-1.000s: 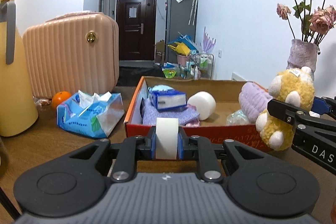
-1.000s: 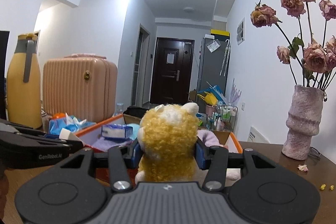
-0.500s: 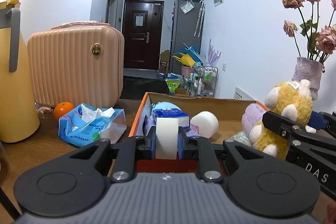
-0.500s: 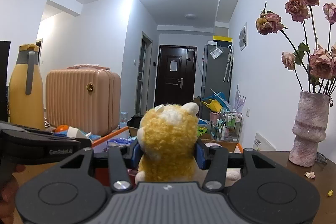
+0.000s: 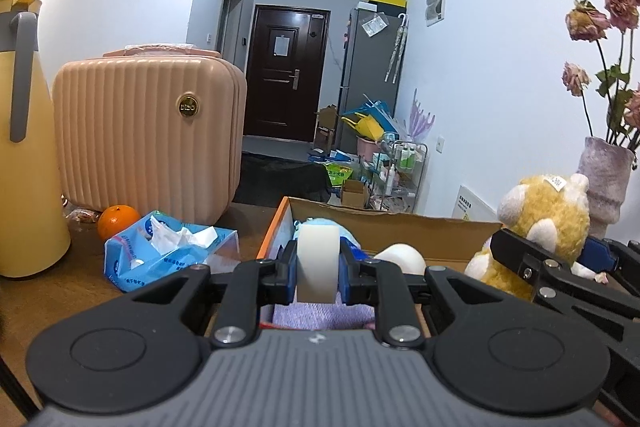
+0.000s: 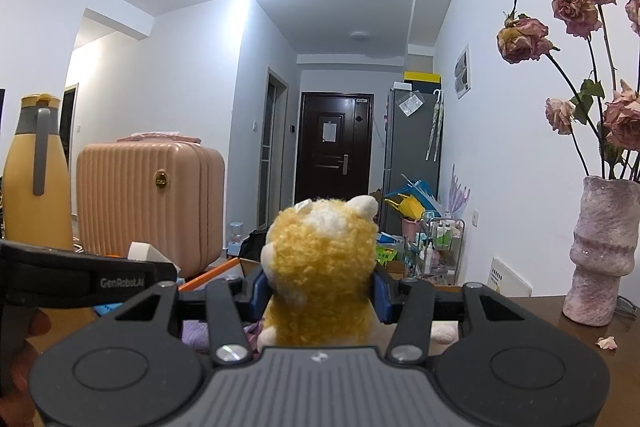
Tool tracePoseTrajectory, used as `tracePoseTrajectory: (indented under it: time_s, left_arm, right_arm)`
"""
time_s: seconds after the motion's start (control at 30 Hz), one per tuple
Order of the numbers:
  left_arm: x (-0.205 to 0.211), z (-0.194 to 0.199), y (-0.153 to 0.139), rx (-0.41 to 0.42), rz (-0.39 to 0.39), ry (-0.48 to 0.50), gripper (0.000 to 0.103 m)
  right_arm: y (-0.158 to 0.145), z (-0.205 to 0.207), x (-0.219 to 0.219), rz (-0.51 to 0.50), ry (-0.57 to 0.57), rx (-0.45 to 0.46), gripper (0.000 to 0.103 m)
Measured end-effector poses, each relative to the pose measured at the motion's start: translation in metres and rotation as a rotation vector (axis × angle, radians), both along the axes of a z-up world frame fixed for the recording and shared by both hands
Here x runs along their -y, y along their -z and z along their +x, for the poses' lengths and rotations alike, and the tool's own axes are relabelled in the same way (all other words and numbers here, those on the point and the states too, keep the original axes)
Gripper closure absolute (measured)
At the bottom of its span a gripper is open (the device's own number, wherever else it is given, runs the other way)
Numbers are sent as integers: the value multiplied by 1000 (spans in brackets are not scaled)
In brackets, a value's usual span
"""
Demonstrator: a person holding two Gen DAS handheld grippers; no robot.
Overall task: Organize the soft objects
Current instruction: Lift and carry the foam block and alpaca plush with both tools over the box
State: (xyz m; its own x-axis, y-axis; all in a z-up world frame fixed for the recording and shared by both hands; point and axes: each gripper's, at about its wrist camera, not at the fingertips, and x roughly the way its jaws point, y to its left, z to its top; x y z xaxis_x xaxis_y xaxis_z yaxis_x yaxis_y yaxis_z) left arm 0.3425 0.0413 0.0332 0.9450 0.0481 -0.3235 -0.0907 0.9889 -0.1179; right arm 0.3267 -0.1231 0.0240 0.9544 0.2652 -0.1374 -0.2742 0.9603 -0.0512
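The left tongs pinch a white foam block upright; the right tongs clamp a yellow plush toy at its sides. Both hang just over the near edge of the cardboard box on the worktop. To do this well, I'd carry each fully past the rim, lower into a free patch, then release. Inside the box lie a lilac cloth, a white roll and something pale blue, mostly hidden.
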Motion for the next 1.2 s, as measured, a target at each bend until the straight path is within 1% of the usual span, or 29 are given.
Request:
tracePoseTrajectory:
  time_s: [0.53,1.2]
  left_arm:
    - [8,40,-4,20,-6,-15,83]
    - [16,81,0,18,15,-22,83]
  right_arm:
    - [2,39,-2,-10,15,21,55]
    - [12,79,-8,-51,33,17,56]
